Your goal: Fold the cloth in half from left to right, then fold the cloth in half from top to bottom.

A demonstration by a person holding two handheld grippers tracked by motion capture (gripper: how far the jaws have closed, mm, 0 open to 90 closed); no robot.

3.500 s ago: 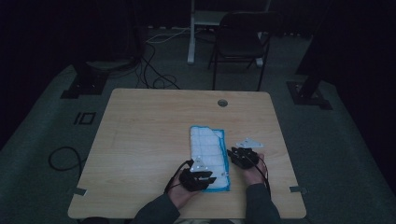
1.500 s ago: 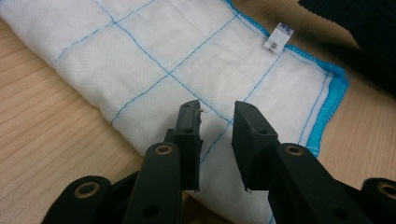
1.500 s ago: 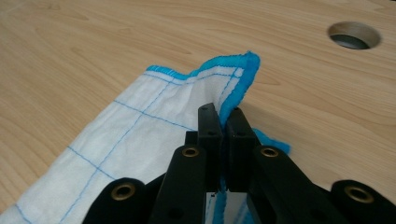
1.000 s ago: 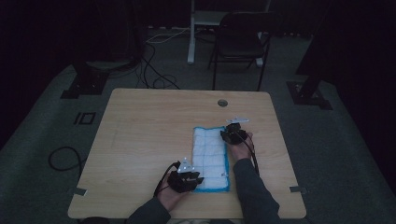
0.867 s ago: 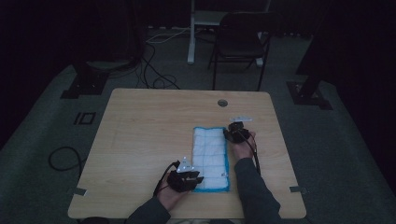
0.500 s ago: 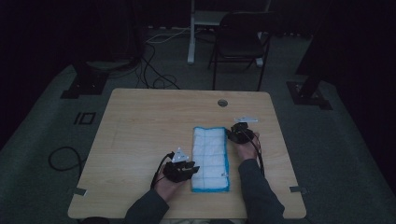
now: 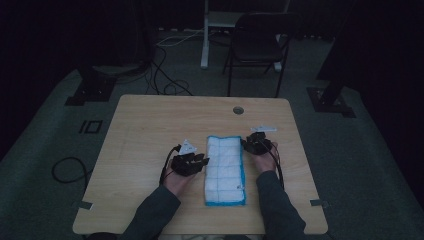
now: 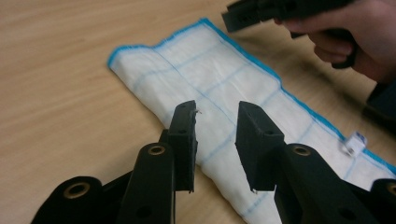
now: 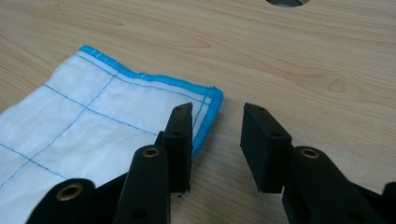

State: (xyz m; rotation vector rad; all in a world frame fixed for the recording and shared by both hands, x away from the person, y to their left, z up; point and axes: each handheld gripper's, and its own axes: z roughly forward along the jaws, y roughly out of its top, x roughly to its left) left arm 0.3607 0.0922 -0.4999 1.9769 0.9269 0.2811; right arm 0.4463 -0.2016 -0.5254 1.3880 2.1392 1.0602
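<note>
Two grippers, left gripper (image 7: 199, 161) and right gripper (image 7: 248, 144), jaws spread, empty, flanking folded cloth (image 7: 226, 169) at frame centre on table (image 7: 150, 125). Cloth looks soft, limp; you pinch blue hem corners.

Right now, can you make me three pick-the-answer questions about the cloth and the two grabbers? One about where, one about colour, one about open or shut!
1. Where does the cloth lie?
A. between the two grippers
B. on the chair
C. on the floor

2. What colour is the cloth's edge?
A. red
B. blue
C. green

3. How is the left gripper?
A. shut on the cloth
B. open
C. shut on nothing

Answers:
1 A, it lies flat on the table, left gripper on one side and right gripper on the other.
2 B, a blue hem borders the white cloth.
3 B, its jaws stand apart over the cloth, gripping nothing.
</note>
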